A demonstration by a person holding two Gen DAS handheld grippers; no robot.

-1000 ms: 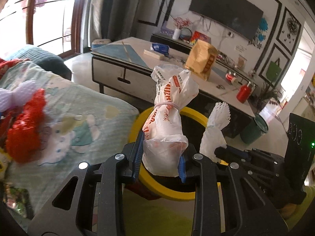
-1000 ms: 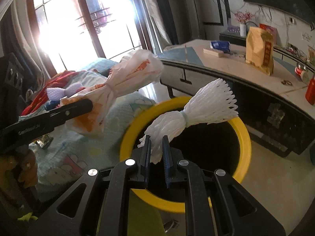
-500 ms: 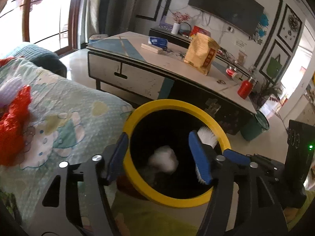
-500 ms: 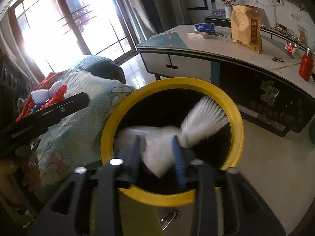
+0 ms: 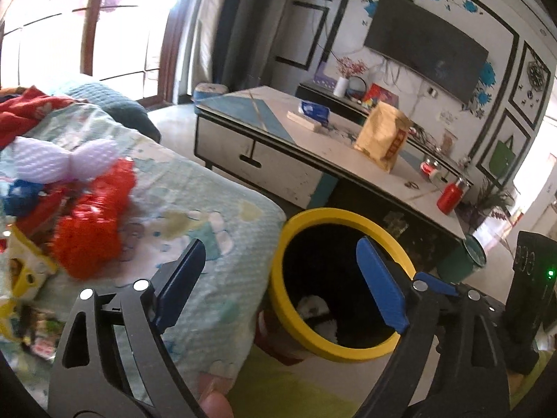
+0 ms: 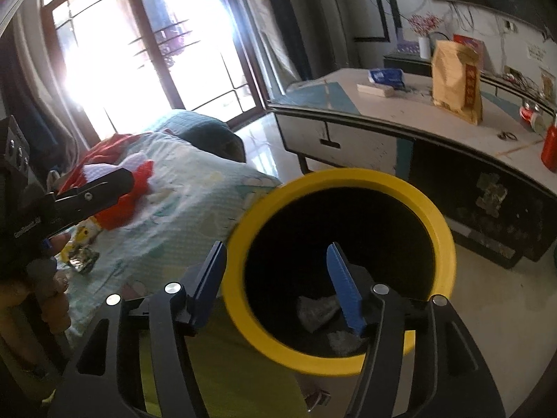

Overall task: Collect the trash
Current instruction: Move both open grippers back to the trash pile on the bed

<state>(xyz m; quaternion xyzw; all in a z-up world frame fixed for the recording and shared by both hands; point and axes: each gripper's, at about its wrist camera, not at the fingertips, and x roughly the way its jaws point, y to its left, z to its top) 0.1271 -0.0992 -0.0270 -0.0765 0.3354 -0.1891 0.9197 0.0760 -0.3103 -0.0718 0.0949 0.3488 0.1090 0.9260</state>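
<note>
A yellow-rimmed black bin [image 5: 348,348] [image 6: 442,230] stands on the floor beside the bed. White trash pieces [image 5: 318,313] [image 6: 318,310] lie at its bottom. My left gripper [image 5: 278,282] is open and empty, at the bin's left edge. My right gripper [image 6: 278,278] is open and empty above the bin's near rim. On the bed lie a red foam net [image 5: 92,223] [image 6: 120,209], a white foam net [image 5: 52,163] and other wrappers [image 5: 21,271].
The bed's patterned blanket [image 5: 195,216] fills the left. A low white table [image 5: 285,153] with a tan bag [image 5: 383,139] and a red bottle [image 5: 449,196] stands behind the bin. A green bucket [image 5: 470,261] sits far right.
Both grippers opened and let go of the tied plastic bag and the white foam net, which dropped into the bin. The left gripper has swung left toward the bed.
</note>
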